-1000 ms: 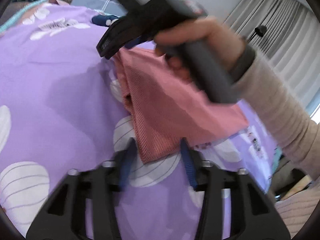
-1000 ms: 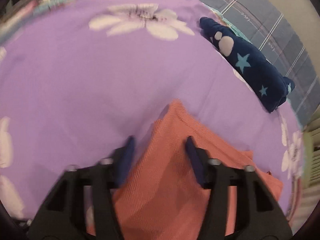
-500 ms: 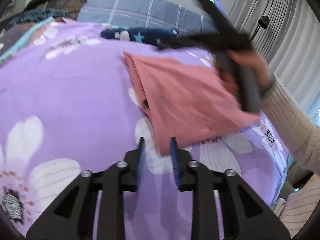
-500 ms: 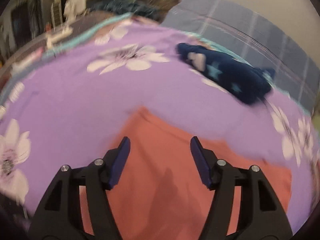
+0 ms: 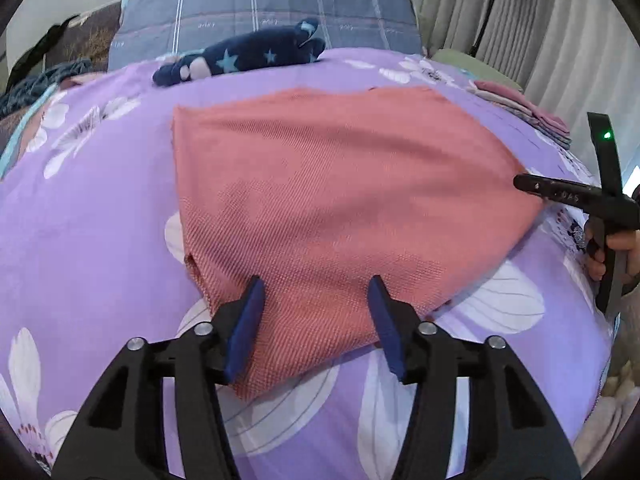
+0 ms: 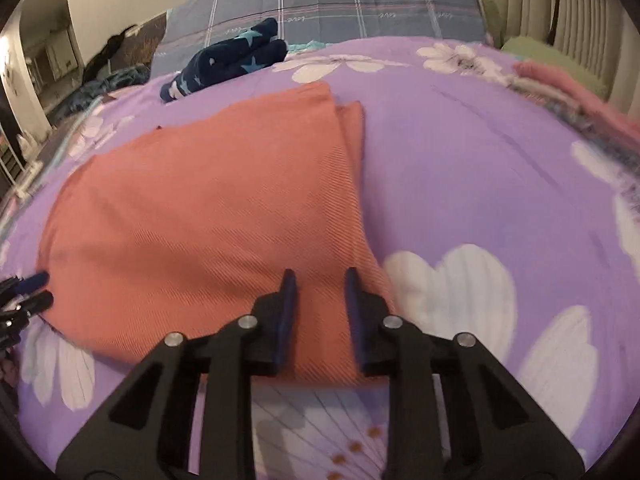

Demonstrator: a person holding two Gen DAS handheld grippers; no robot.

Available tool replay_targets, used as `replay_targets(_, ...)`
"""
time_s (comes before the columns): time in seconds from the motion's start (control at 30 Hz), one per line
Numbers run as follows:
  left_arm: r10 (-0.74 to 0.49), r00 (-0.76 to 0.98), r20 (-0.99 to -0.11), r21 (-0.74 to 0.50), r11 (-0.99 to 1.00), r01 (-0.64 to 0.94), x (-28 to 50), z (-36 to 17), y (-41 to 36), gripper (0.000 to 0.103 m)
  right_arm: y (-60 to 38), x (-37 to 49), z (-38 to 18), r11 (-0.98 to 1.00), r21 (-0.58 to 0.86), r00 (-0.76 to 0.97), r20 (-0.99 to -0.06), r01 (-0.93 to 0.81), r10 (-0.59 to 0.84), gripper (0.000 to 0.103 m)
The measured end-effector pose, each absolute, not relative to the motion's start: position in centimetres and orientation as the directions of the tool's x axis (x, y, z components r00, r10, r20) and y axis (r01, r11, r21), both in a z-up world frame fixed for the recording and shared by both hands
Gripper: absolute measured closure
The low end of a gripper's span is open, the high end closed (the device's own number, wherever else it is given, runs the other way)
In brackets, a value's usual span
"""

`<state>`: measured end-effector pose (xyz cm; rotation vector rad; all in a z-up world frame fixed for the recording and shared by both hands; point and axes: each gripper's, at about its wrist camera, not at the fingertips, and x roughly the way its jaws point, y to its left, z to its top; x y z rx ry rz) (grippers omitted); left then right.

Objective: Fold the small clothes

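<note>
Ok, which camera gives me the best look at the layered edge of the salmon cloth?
The right wrist view. There the salmon cloth shows its stacked layers stepping apart along the far right edge, running up from the right gripper. The left wrist view shows the cloth's broad top face between the left gripper fingers, but that edge is foreshortened.

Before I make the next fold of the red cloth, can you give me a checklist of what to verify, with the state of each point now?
1. Left tongs open: ok, jaws wide apart over the near corner of the red cloth.
2. Right tongs open: ok, a narrower gap, over the cloth's near edge.
3. Cloth lies flat on the purple bedspread: ok, no big wrinkles.
4. Folded edges aligned: not ok, a lower layer peeks out at the far corner in the right wrist view.
5. Cloth apart from the navy star garment: ok.
6. Either tongs touching the cloth: cannot tell.
</note>
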<state>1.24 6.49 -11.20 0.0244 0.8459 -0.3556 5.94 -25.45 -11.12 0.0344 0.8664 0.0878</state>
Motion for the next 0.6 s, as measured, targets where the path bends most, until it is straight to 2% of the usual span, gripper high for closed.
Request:
replay_targets(0.07, -0.284, 0.615, -0.736, -0.114, 0.947, 0.302, 0.9, -11.1, 6.9, 0.045, -24.8, 5.5, -11.0, 0.997, 0.004, 0.651, -0.757, -0.073, 0.051, 0.079)
replay_targets(0.13, -0.280, 0.615, -0.737, -0.124, 0.951, 0.284, 0.5, -11.0, 7.3, 0.045, -25.4, 5.4, -10.6, 0.998, 0.035, 0.650, -0.757, -0.060, 0.066, 0.079)
replay_targets(0.2, -0.286, 0.615, -0.735, -0.138, 0.951, 0.278, 0.3, -10.6, 7.7, 0.045, -26.5, 5.5, -9.8, 0.993, 0.094, 0.658, -0.744, -0.067, 0.115, 0.070)
replay_targets(0.37, -0.223, 0.661, -0.717, -0.086, 0.969, 0.233, 2.7, -8.1, 8.4, 0.045, -26.9, 10.3, -6.2, 0.985, 0.063, 0.711, -0.685, -0.163, 0.161, 0.065)
replay_targets(0.43, -0.242, 0.666, -0.705, -0.117, 0.967, 0.228, 4.5, -7.3, 8.9, 0.045, -26.8, 14.5, -5.8, 0.977, 0.106, 0.681, -0.703, -0.187, 0.207, 0.065)
replay_targets(0.6, -0.218, 0.679, -0.701, -0.178, 0.976, 0.129, 10.8, -6.8, 11.6, 0.045, -26.1, 22.7, -6.9, 0.986, 0.091, 0.622, -0.767, -0.140, 0.159, 0.067)
